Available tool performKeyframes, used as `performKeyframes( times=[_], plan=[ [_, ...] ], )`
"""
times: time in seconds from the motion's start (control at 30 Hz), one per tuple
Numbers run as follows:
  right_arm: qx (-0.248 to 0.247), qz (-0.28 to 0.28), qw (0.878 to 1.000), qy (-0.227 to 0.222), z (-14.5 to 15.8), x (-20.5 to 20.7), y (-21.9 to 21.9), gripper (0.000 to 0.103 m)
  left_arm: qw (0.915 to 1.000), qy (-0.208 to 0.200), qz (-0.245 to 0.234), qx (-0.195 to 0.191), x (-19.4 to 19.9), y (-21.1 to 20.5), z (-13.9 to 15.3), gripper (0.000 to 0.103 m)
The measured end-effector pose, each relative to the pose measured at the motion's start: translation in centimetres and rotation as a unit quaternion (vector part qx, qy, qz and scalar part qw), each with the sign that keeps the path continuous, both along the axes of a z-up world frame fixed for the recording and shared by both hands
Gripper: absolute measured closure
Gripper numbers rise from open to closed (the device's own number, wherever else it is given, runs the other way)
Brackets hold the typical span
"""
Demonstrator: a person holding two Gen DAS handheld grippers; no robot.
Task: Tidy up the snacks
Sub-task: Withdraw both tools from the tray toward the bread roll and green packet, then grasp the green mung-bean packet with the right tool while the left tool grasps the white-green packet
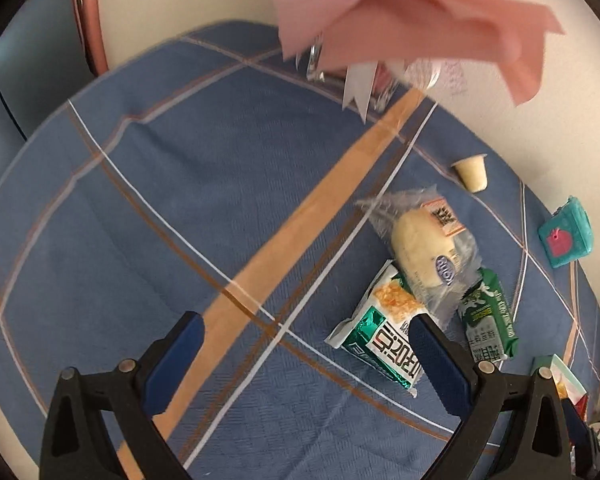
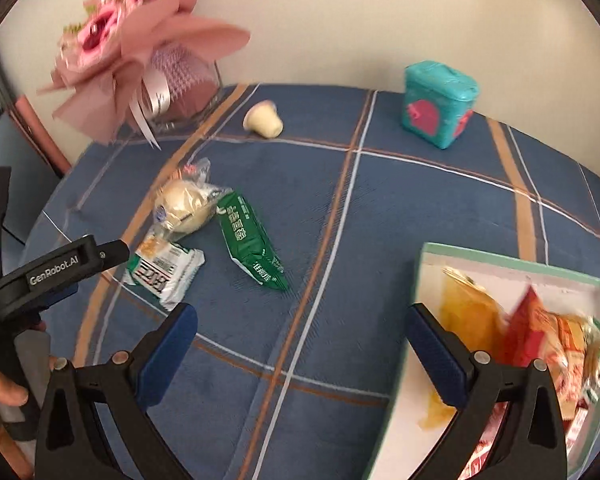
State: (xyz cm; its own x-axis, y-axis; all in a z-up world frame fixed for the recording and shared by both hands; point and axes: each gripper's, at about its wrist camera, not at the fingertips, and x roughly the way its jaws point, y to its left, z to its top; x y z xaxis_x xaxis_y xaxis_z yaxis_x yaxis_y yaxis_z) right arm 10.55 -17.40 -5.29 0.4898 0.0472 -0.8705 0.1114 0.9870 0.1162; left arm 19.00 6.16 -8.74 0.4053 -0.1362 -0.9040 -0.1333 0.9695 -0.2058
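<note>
Three wrapped snacks lie clustered on blue cloth; both grippers' fingers apart.

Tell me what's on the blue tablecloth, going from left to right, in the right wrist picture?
White-and-green snack pack → wrapped bun → green packet → little cream cup → teal box → tray of snacks.

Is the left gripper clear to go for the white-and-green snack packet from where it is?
Probably yes. The left gripper is open and empty just beside the white-and-green packet. Only the bun bag overlaps the packet's far end.
</note>
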Motion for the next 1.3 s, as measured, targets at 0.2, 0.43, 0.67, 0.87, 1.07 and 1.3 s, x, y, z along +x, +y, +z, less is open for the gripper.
performKeyframes(
  times=[0.2, 0.43, 0.67, 0.87, 1.07, 1.3],
  plan=[
    [0.002, 0.008, 1.000, 0.016, -1.6, 2.0, 0.5, 0.000, 1.0000, 0.000, 0.001, -0.009, 0.7, -0.1, -0.6, 0.000],
    [-0.002, 0.007, 1.000, 0.026, -2.2, 4.9, 0.8, 0.000, 0.9997, -0.011, 0.005, -0.022, 1.9, 0.3, 0.1, 0.000],
    [-0.015, 0.022, 0.999, 0.021, -2.3, 7.0, 1.7, 0.022, 0.9993, -0.018, -0.001, -0.033, 2.6, 0.2, 0.3, 0.000],
    [-0.013, 0.041, 0.999, 0.015, -2.5, 7.7, 2.7, 0.053, 0.9984, -0.004, -0.035, -0.045, 3.1, -1.4, -0.6, 0.000],
    [-0.024, 0.056, 0.998, 0.015, -2.6, 7.4, 3.5, 0.076, 0.9970, 0.000, -0.066, -0.041, 3.0, -3.1, -0.6, 0.000],
    [-0.021, 0.048, 0.998, 0.021, -2.2, 6.2, 2.6, 0.078, 0.9947, 0.016, -0.097, -0.030, 2.7, -4.7, -1.3, 0.000]
  ],
)
